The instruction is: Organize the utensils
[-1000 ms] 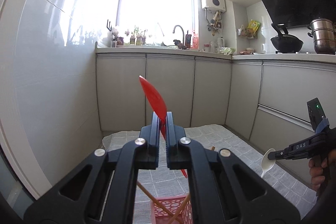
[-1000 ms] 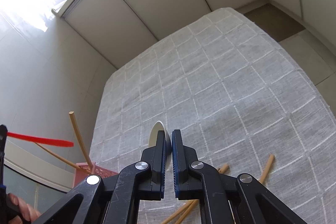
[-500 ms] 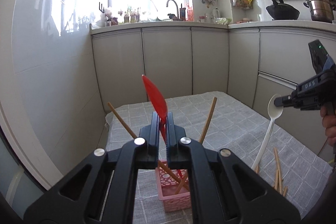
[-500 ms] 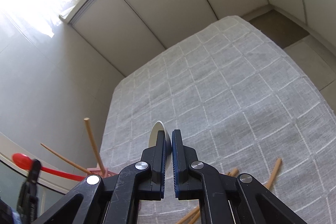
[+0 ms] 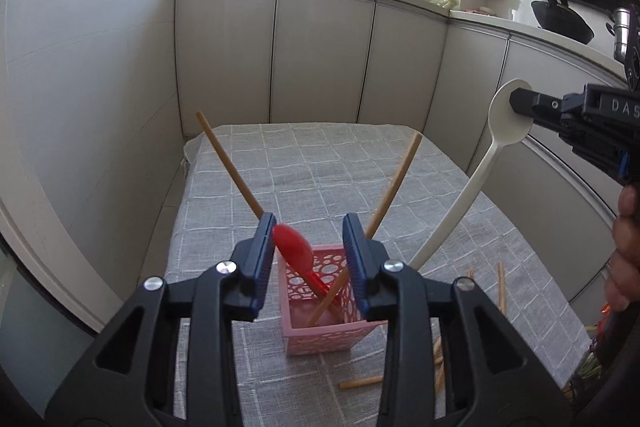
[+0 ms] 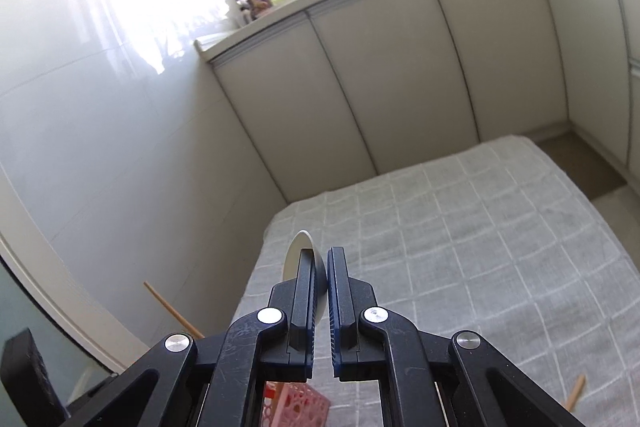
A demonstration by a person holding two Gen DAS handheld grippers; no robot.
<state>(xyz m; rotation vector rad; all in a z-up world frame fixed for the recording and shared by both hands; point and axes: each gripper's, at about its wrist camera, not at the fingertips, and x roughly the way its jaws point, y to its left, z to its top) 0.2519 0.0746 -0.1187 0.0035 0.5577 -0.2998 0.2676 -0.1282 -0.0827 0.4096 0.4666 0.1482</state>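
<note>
The left gripper (image 5: 308,247) is opening, its red spoon (image 5: 296,255) dropping into the pink basket (image 5: 320,331); the right gripper (image 6: 322,267) clamps the white spoon (image 5: 472,183) up to the right (handle slanting basketward).

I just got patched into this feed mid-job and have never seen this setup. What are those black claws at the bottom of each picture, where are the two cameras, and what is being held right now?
There is no robot arm. A person holds one black two-finger gripper in each hand, and a fisheye camera on each looks forward along its fingers.

In the left wrist view, the left gripper is opening its fingers around the red plastic spoon, whose handle already stands in the pink perforated plastic basket with two wooden chopsticks. The basket sits on a grey checked tablecloth, where more chopsticks lie loose.

At that view's right edge, the right gripper is shut on the bowl of a long white plastic spoon. The right wrist view shows that same grip from behind the fingers.
</note>
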